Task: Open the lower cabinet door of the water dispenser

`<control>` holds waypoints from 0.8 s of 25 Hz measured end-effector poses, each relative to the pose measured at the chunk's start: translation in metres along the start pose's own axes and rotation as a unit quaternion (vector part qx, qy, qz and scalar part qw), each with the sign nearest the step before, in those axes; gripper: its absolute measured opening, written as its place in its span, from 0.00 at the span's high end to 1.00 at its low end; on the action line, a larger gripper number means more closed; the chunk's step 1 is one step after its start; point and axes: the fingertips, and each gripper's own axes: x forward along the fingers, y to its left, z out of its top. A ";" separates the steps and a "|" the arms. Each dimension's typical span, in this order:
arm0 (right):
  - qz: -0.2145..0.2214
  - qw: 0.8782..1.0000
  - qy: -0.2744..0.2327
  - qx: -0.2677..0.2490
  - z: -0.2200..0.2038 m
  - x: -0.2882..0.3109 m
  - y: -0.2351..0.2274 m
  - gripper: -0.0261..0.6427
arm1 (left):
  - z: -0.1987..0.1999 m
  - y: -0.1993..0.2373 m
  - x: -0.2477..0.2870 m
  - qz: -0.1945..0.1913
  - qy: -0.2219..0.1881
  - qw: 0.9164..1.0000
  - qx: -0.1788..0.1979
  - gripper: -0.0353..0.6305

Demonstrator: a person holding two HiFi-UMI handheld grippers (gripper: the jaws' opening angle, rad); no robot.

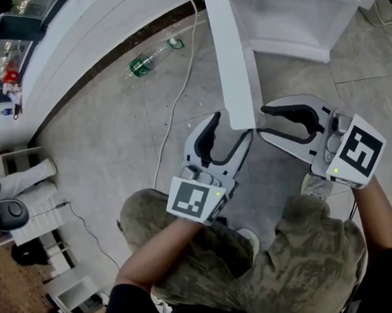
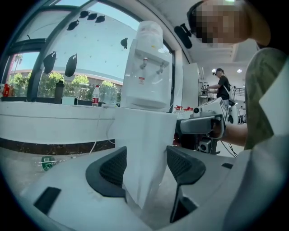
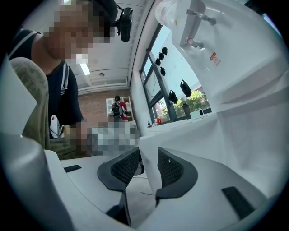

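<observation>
The white water dispenser [image 1: 286,17] stands at the top of the head view with its lower cabinet open. Its white door [image 1: 234,61] is swung out towards me, seen edge-on. My left gripper [image 1: 233,126] reaches the door's free end from the left. In the left gripper view the door [image 2: 144,149] fills the space between the pads [image 2: 113,167] of that gripper [image 2: 146,164]. My right gripper [image 1: 261,122] comes from the right. In the right gripper view it [image 3: 148,164] has the door's thin edge [image 3: 150,153] between its pads.
A green plastic bottle [image 1: 149,58] lies on the tiled floor by the white wall ledge [image 1: 73,54]. A white cable [image 1: 178,100] runs across the floor left of the door. My knees in camouflage trousers [image 1: 210,252] are just below the grippers. A person [image 2: 222,88] stands far off.
</observation>
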 end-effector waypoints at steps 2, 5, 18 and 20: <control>0.005 1.000 0.002 -0.005 0.001 0.006 0.000 0.78 | 0.000 0.005 -0.004 0.010 0.000 1.000 0.002 0.54; 0.014 1.000 0.002 -0.004 0.001 0.015 0.002 0.79 | -0.001 0.013 -0.013 0.025 -0.001 1.000 -0.004 0.54; 0.049 0.998 0.014 -0.028 0.000 0.050 0.008 0.82 | 0.003 0.015 -0.024 0.020 -0.008 0.998 0.063 0.57; 0.052 0.998 0.015 -0.030 0.002 0.052 0.010 0.82 | 0.002 0.012 -0.024 0.021 -0.004 0.998 0.051 0.57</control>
